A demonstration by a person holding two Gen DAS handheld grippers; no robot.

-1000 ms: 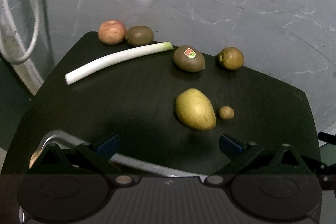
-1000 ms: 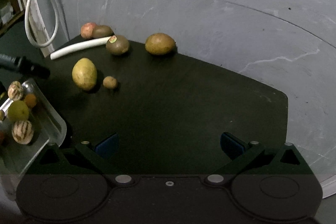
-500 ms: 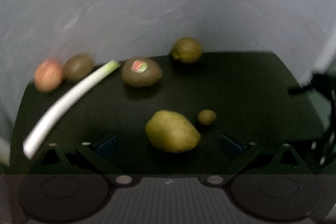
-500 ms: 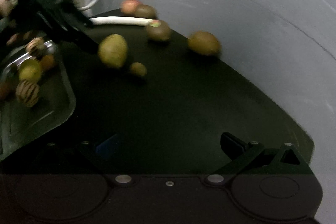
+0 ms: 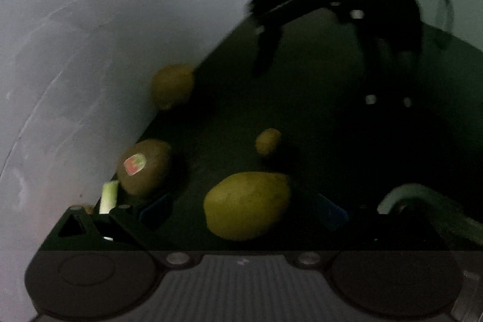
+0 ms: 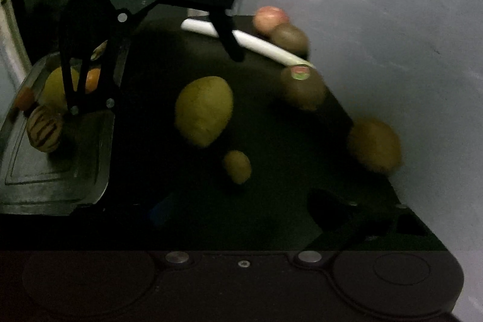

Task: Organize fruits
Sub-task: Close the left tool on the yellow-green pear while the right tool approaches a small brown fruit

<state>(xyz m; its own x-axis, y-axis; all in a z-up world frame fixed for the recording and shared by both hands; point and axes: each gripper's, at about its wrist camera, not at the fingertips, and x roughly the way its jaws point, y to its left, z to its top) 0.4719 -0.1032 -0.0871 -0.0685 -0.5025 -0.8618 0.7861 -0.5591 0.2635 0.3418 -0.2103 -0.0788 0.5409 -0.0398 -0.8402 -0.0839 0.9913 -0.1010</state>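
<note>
L hand-held gripper released, jaws astride big yellow-green fruit, pads not touching. R hand-held gripper released, jaws just been closing, nothing between; small fruit just ahead on tabletop.

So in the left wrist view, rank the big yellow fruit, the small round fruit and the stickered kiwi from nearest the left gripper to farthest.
1. Big yellow fruit, between the left gripper's fingers.
2. Stickered kiwi, just beyond the left finger.
3. Small round fruit, farther out, mid-mat.
</note>
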